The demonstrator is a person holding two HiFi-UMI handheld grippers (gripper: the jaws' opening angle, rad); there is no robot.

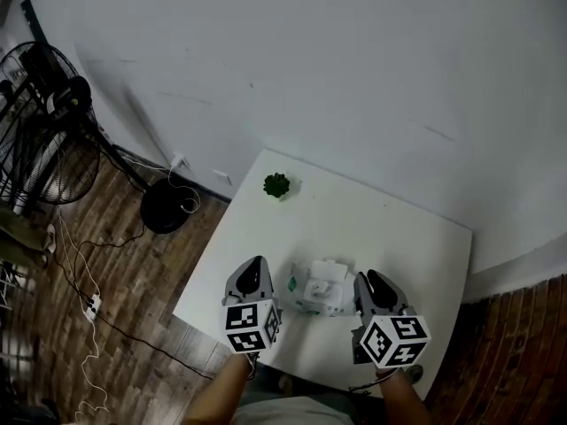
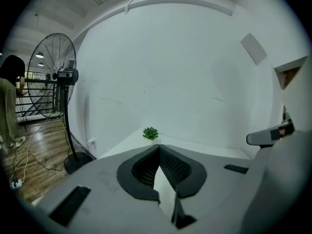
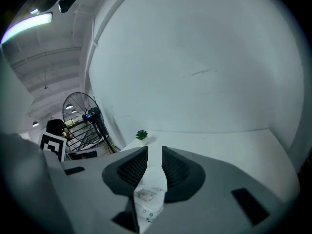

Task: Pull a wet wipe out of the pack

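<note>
Nearest of all, two bare arms (image 1: 221, 397) are seen at the bottom of the head view, and a gripper is held in each hand. Both are held low over the near side of the white table (image 1: 399, 228) and are pointed away from the person, toward the wall (image 1: 354, 60). A cube with black and white squares (image 1: 251, 324) is carried on the back of each one.

The left gripper (image 1: 256, 268) is kept a little to the left of the pack (image 1: 319, 292) and is not touching it. Its jaws are closed at the tips, and nothing is seen held in them.

The right gripper (image 1: 369, 282) is set against the right end of the pack. Its jaws are squeezed onto that end, and a crumpled white bit with small print and a green dot is seen pinched between them in the right gripper view.

The pack is lying on the table between the two grippers, near the front edge. Something white is sticking up from its top.

A small green plant (image 1: 277, 184) is placed at the far left corner of the table, well apart from the pack. A big fan (image 1: 44, 140) is stood on the wood floor (image 1: 133, 282) to the left, and thin cables (image 1: 84, 273) are spread near it. A person (image 2: 7, 101) is seen beyond the fan in the left gripper view.
</note>
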